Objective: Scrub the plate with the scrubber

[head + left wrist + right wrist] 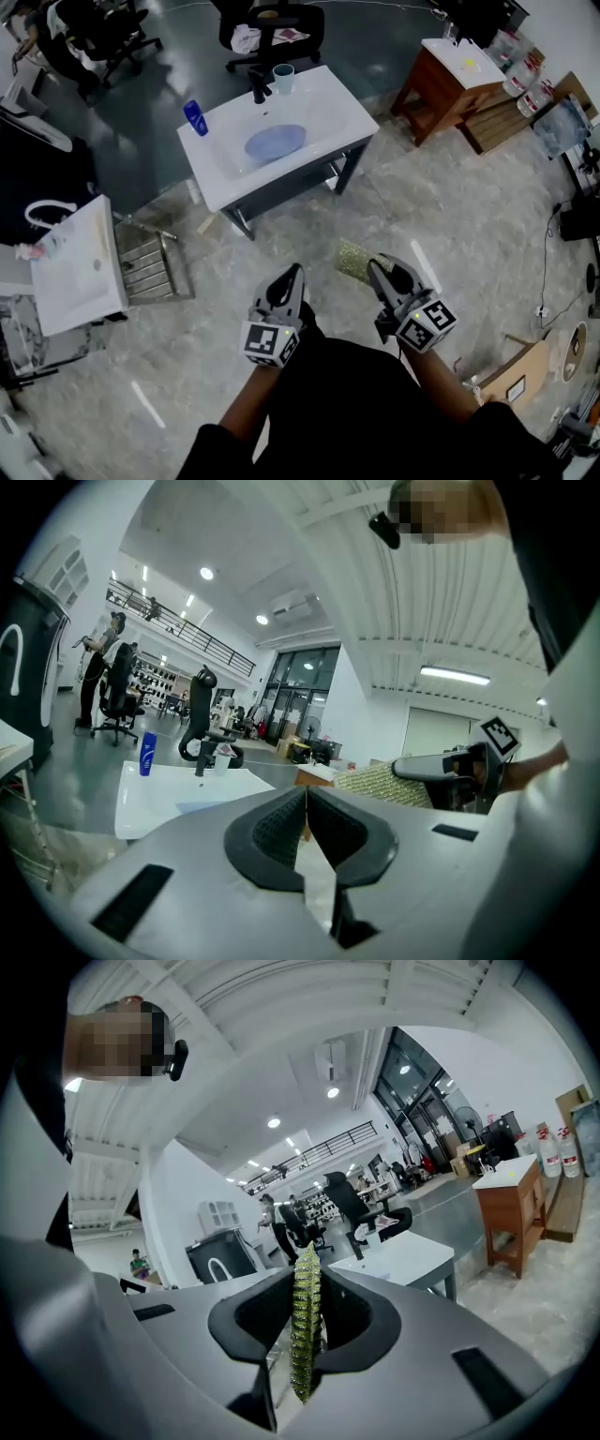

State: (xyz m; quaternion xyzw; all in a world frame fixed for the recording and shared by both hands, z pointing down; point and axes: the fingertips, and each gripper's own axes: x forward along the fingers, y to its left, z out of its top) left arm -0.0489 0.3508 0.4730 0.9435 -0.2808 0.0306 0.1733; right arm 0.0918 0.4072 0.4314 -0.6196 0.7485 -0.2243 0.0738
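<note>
Well ahead of both grippers, across a stretch of tiled floor, the blue plate [275, 142] lies flat in the basin of the white sink [330, 105]. A black faucet [260, 90], a pale cup [282, 78] and a blue bottle [195, 117] stand along its rim. The right gripper [374, 269] has its fingers [347, 1312] clamped on the yellow-green scrubber [305, 1321], which stands edge-on between them and juts out past the tips. The left gripper [297, 272] has its fingers pressed together with nothing between them.

Neither tool is near the plate, so the step in hand looks like the approach to the sink. To do it well, bring the right gripper over the basin and tip it down so the scrubber's broad face, not its thin edge, meets the plate. The empty left gripper could steady the plate's rim, since a plate loose in a smooth basin will likely slide under rubbing. Keep both tools clear of the faucet and cup.
</note>
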